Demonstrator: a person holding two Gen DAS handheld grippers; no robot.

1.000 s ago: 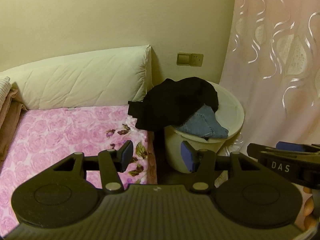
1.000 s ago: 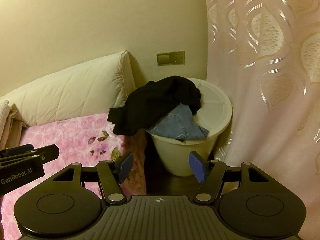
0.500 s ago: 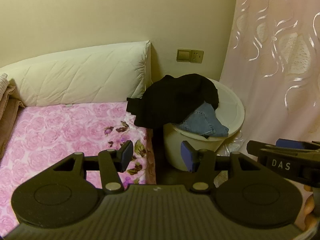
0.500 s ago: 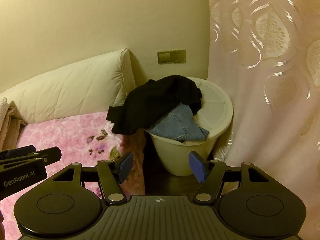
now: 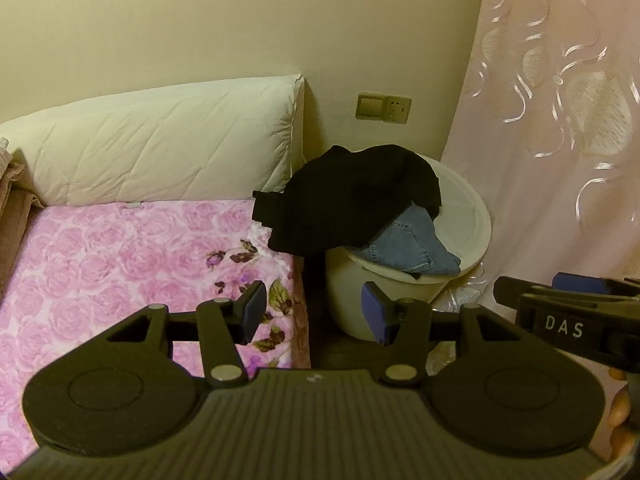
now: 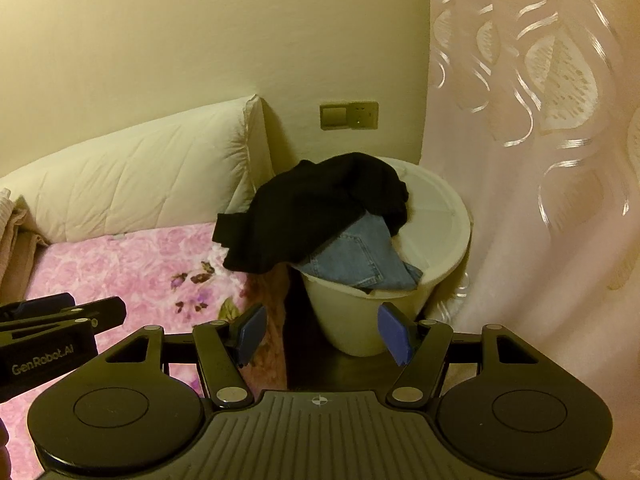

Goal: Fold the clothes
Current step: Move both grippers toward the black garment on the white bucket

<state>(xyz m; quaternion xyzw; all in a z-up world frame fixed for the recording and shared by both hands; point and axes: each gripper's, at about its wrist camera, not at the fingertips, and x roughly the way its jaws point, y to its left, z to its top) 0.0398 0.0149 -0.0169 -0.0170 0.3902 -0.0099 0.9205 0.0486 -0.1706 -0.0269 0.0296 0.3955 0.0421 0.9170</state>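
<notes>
Pink floral bed [image 5: 100, 264], white bucket [image 5: 352, 300] beside; both grippers wide, empty.

A plain cream wall [image 6: 200, 40] backs the bed [image 5: 100, 260], whose pink rose-print cover runs up to a long white pillow [image 5: 160, 152] leaning on that wall. Right of the pillow sits a switch-and-socket plate [image 6: 349, 115]; further right hangs a sheer patterned curtain [image 6: 540, 140]. Light is dim, yellowish.
</notes>
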